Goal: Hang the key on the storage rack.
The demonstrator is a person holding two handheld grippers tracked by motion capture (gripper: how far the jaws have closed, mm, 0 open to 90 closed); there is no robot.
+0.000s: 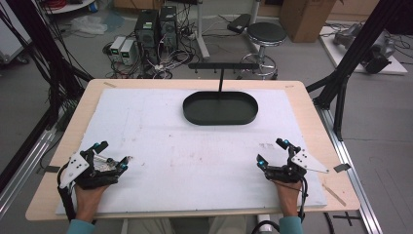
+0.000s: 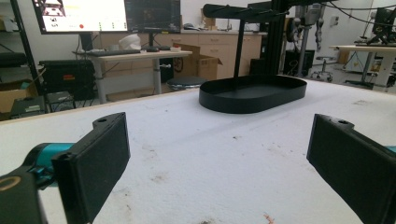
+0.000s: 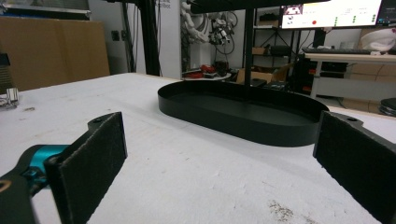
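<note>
From the high view, one black oval tray (image 1: 220, 108) sits at twelve o'clock on the white-covered counter (image 1: 195, 156), a T-shaped stand (image 1: 222, 66) rising behind it. Left gripper (image 1: 115, 157) at eight o'clock and right gripper (image 1: 271, 152) at four rest released, empty. Both gripper views show bare stained surface before the tray (image 2: 252, 93) (image 3: 243, 109); monitors and desks beyond.
</note>
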